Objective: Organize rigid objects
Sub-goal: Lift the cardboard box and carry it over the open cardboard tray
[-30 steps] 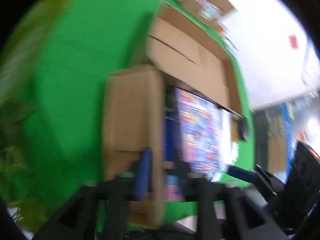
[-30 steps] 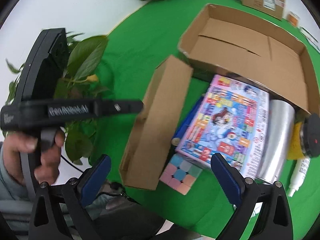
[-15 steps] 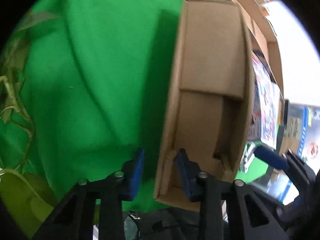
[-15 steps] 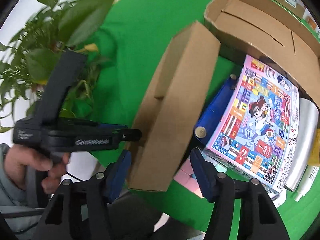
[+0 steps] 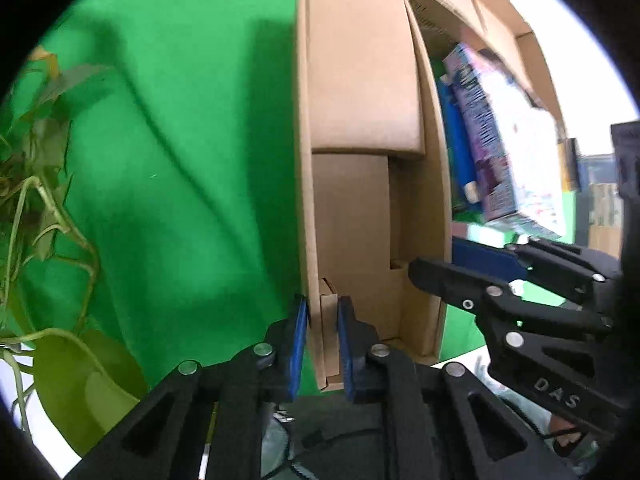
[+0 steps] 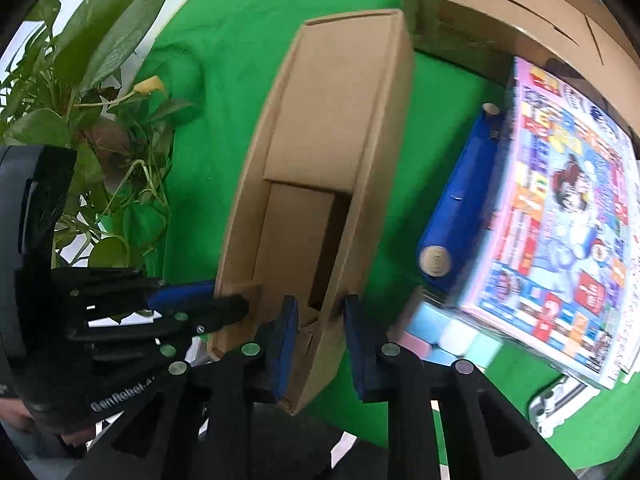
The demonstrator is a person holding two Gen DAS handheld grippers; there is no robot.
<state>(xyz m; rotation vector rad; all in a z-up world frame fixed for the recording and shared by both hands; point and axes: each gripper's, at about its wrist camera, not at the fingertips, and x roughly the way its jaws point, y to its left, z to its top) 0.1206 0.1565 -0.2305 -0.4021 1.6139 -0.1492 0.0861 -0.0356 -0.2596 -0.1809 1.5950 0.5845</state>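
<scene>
The left gripper (image 5: pixel 322 344) is closing on the left wall of the open cardboard box (image 5: pixel 360 80), pads against it. The right gripper (image 6: pixel 318 344) pinches the box's right wall.

You're working on a matt green cloth (image 6: pixel 248 40), soft-looking and lightly creased. The narrow cardboard box (image 6: pixel 336 128) is plain brown corrugated board, matt, cut edges raw. The big open carton (image 6: pixel 500 12) behind it is the same dull brown cardboard. The game box (image 6: pixel 568 208) is printed card with a glossy sheen, maybe film-wrapped. The blue tube (image 6: pixel 460 208) looks smooth with a pale, paper-like end cap. Your left gripper (image 5: pixel 322 344) and right gripper (image 6: pixel 318 340) are matt black plastic with shiny metal pins and blue rubbery-looking pads. The plant leaves (image 6: pixel 108 32) are waxy, slightly glossy.
</scene>
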